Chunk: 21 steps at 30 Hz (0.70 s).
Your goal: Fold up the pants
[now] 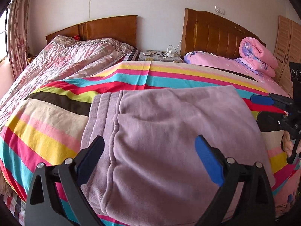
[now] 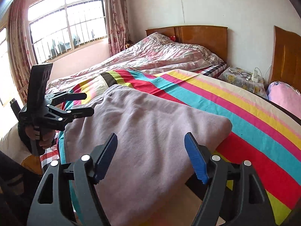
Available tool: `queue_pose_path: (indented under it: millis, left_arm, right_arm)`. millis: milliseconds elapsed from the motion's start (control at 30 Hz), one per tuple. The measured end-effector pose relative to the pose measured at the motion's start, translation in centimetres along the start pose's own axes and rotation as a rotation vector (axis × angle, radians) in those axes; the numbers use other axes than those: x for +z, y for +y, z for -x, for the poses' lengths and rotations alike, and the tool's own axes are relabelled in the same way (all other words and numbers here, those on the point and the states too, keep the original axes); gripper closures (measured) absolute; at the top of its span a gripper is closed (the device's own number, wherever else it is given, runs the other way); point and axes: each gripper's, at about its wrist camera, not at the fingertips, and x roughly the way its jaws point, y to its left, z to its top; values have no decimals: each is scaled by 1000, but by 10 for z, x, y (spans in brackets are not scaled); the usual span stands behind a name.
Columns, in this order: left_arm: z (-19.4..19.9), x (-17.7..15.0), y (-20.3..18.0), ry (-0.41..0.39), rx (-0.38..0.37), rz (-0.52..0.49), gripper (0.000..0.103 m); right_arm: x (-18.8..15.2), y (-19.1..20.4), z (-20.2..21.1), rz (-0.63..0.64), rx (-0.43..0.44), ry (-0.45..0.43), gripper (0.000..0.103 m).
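Note:
Lilac fleece pants (image 1: 169,122) lie folded into a thick rectangle on the striped blanket (image 1: 47,116), waistband toward the left. My left gripper (image 1: 149,141) hovers open over their near edge, blue pads wide apart with no cloth pinched. At the pants' right side, clear of the cloth, my right gripper (image 1: 256,107) is held by a hand. In the right wrist view the pants (image 2: 150,116) spread ahead and below my right gripper (image 2: 150,137), which stands open with nothing gripped. My left gripper (image 2: 90,103) shows at the far left by the waistband end, open.
A second bed with a crumpled floral quilt (image 1: 65,60) lies at the left. Between the headboards a nightstand (image 1: 158,56) carries a power strip and glasses. A rolled pink quilt (image 1: 257,56) and a wardrobe (image 1: 287,47) are at the right. A barred window (image 2: 65,22) is behind.

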Motion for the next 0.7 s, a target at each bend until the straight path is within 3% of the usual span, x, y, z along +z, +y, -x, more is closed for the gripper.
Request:
queue_pose_path:
  millis: [33, 100, 233, 333, 433, 533, 567, 633, 700]
  left_arm:
    - [-8, -8, 7, 31, 14, 14, 6]
    - [-8, -18, 12, 13, 21, -11, 6]
    - [-12, -20, 17, 30, 29, -14, 3]
    - [-16, -22, 16, 32, 36, -21, 2]
    - [-16, -22, 15, 34, 41, -24, 1]
    - [-15, -21, 15, 43, 40, -24, 1]
    - [-15, -21, 15, 46, 41, -24, 1]
    - [-15, -20, 14, 50, 43, -25, 1]
    - [-15, -21, 14, 48, 41, -25, 1]
  right_arm:
    - [1, -11, -14, 3, -3, 38, 32]
    - [4, -39, -34, 3, -81, 84, 34]
    - [28, -83, -21, -182, -164, -28, 34]
    - [43, -69, -20, -160, -63, -71, 30]
    - [42, -53, -49, -62, -16, 59, 21]
    - [39, -77, -77, -85, -237, 170, 24]
    - [45, -84, -75, -129, -262, 151, 24]
    - [65, -77, -66, -166, -228, 57, 24]
    - [85, -43, -72, -90, -161, 36, 22]
